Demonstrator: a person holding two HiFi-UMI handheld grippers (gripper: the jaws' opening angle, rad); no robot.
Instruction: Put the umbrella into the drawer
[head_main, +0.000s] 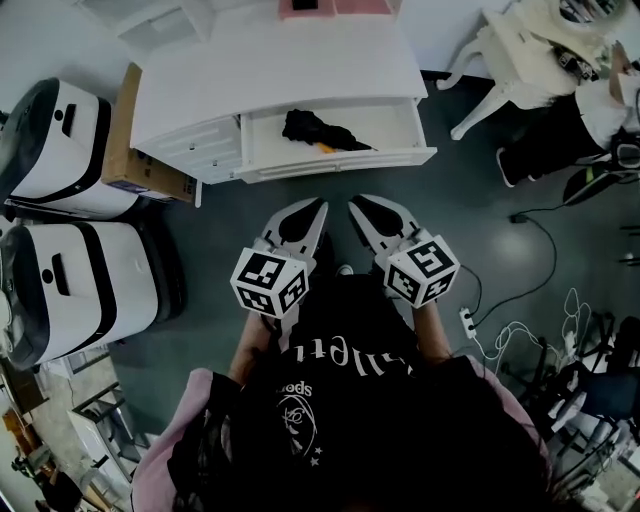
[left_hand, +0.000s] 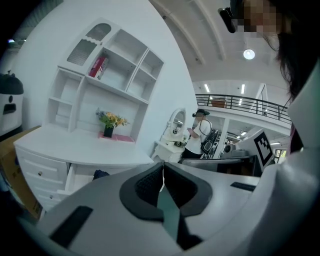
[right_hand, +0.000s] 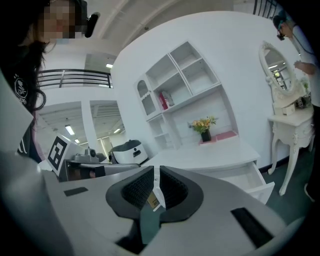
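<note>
Umbrella (head_main: 322, 132) is already lying in the open drawer (head_main: 340, 158) ahead; left gripper (head_main: 320, 205) and right gripper (head_main: 353, 206) are idling closed, empty.

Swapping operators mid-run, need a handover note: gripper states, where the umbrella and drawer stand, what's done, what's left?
Left gripper: shut, empty, in front of the person's torso, clear of the drawer.
Right gripper: shut, beside the left one, not holding the umbrella.
Umbrella: black, folded, lying inside the drawer of the white desk.
Done: the umbrella is in the drawer.
Left: nothing for the placement. The drawer stands pulled out, so push it shut if that is wanted.
</note>
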